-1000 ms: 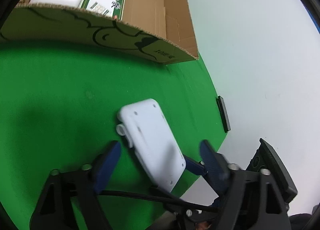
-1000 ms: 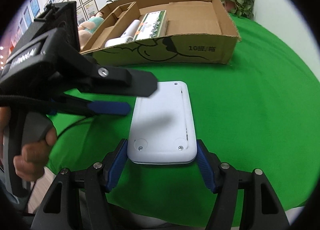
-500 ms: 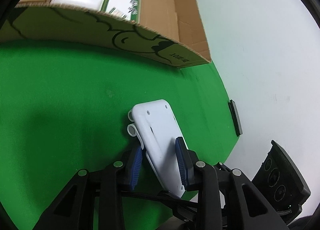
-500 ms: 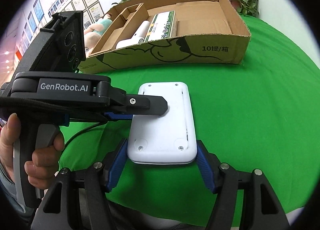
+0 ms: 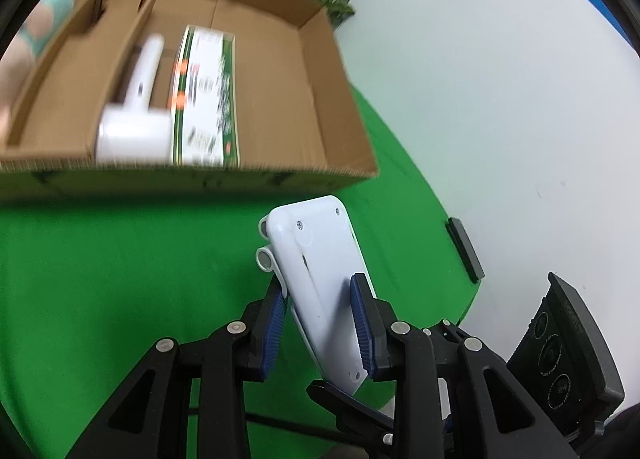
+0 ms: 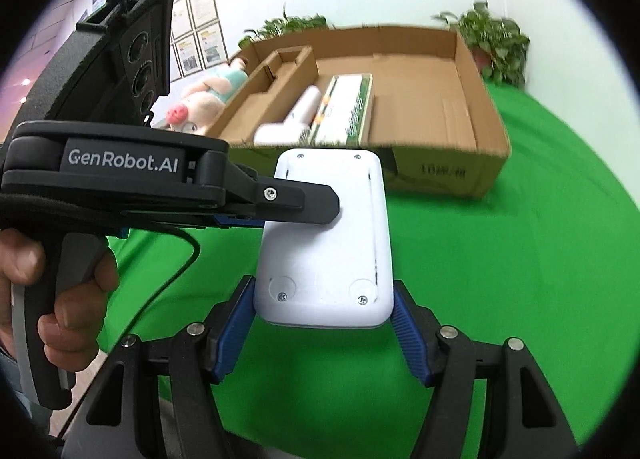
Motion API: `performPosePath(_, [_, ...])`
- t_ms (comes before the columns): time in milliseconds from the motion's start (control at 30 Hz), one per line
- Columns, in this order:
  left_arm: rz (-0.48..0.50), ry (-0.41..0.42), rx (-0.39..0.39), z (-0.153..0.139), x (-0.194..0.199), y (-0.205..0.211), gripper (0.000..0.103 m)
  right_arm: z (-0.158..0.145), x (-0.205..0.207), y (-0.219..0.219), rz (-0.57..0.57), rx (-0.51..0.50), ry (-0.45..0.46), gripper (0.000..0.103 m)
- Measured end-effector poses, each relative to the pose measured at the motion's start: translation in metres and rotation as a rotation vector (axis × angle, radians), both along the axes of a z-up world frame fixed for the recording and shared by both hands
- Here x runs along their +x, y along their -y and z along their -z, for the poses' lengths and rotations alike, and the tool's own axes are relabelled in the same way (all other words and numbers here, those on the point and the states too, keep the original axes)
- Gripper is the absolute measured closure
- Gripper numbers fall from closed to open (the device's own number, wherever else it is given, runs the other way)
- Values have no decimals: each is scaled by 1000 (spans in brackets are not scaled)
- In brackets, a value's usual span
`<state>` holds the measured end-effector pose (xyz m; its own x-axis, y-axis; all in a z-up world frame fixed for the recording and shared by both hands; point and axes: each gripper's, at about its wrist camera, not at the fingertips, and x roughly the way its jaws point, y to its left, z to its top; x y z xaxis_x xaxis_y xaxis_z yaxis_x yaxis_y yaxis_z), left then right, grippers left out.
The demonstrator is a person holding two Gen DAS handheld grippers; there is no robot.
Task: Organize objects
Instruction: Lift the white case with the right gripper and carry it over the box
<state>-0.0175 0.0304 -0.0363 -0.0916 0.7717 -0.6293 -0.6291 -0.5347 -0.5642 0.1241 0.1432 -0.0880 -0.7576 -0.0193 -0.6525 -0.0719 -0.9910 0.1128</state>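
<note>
A flat white plastic device [image 5: 320, 259] with rounded corners and screws is held off the green cloth, tilted up. My left gripper [image 5: 318, 323] is shut on its long edge. In the right wrist view the device [image 6: 328, 243] also sits between my right gripper's [image 6: 324, 323] blue pads [image 6: 408, 335], which press its near end. The left gripper [image 6: 296, 205] reaches in from the left there. An open cardboard box [image 5: 304, 59] lies beyond, also visible in the right wrist view [image 6: 452, 107].
The box holds a white handheld appliance [image 5: 136, 107] and a green-and-white carton [image 5: 206, 95]. A plush pig [image 6: 204, 99] lies left of the box. Potted plants [image 6: 496, 43] stand behind. A black strip [image 5: 464, 251] lies at the cloth's right edge.
The left gripper closed on the white device's edge, then both grippers lifted it off the cloth and carried it toward the box. The box interior now shows from higher up.
</note>
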Motion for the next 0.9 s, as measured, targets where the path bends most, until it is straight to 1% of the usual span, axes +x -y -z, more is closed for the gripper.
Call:
performPosePath(33, [-2, -14, 3, -4, -1, -4, 74, -3, 0, 1, -2, 9, -10, 38])
performPosePath(200, [-4, -79, 11, -30, -10, 2, 74, -22, -10, 5, -8, 54, -66, 38])
performPosePath(233, [-2, -91, 15, -45, -2, 11, 74, -24, -11, 5, -8, 58, -73, 38])
performPosePath(333, [5, -149, 13, -74, 1, 16, 74, -36, -17, 4, -2, 81, -112, 38])
performPosePath(467, [24, -248, 12, -111, 0, 4, 76, -53, -28, -1, 12, 108, -159, 39])
performPosePath(567, [36, -296, 9, -134, -3, -6, 76, -66, -37, -12, 27, 93, -187, 39])
performPosePath(600, [40, -304, 8, -141, 0, 0, 76, -72, -41, -15, 32, 92, -199, 39])
performPosePath(700, [55, -329, 14, -163, -10, -10, 76, -86, -50, -27, 41, 81, -221, 39])
performPosePath(733, [60, -336, 15, -172, -16, -20, 76, -91, -53, -31, 46, 81, -230, 39])
performPosePath(833, [80, -358, 12, -193, -29, -36, 76, -106, -58, -41, 59, 68, -251, 39])
performPosePath(900, [91, -357, 11, -205, -39, -45, 76, -115, -63, -50, 66, 56, -252, 39])
